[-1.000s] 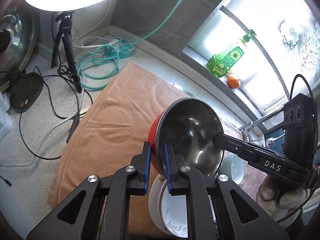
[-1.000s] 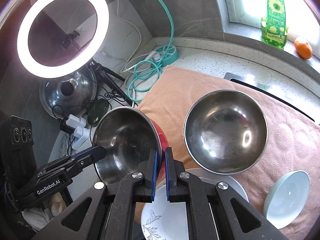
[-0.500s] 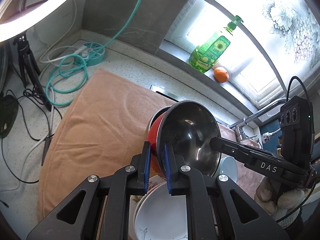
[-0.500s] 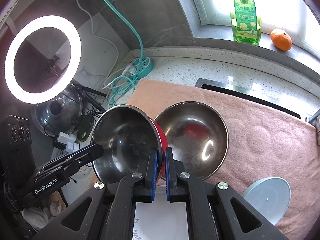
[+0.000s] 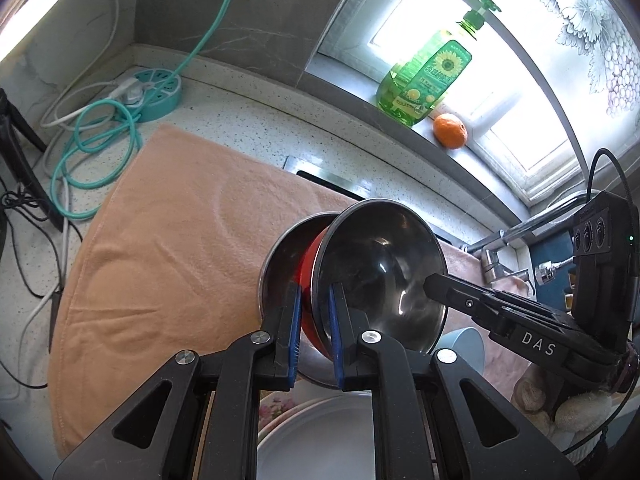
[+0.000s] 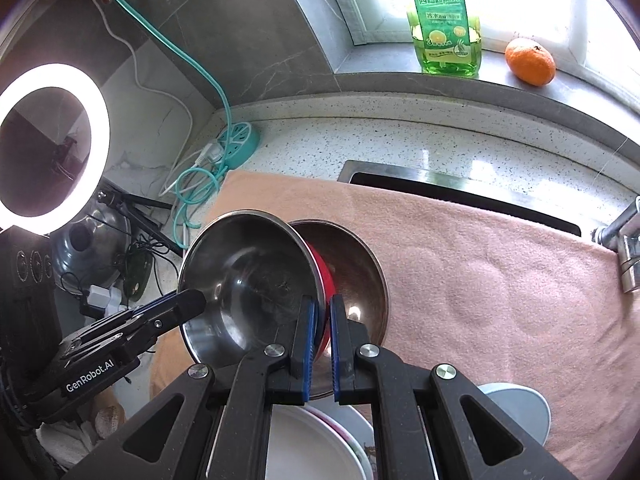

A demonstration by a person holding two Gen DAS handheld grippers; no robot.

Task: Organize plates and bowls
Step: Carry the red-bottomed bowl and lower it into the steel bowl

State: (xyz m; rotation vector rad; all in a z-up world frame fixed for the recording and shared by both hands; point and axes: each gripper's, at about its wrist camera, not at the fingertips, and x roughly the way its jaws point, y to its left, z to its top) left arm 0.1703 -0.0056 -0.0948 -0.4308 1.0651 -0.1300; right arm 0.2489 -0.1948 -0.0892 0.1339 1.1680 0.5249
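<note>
Round red-walled steel bowl (image 5: 376, 280), shiny inside | rim clamped between left gripper (image 5: 314, 334) and right gripper (image 6: 322, 344) | over steel bowl (image 6: 360, 276).

"DAS" stood on the right gripper (image 5: 538, 346); "GenRobot.AI" on the left gripper (image 6: 90, 376); Chinese text and "3" on the bottle (image 6: 442, 20).

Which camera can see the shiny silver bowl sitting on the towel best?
The right wrist view. There the plain steel bowl on the towel shows much of its inside and rim, behind the red-sided steel bowl that both grippers hold. In the left wrist view only a thin crescent peeks out.
</note>
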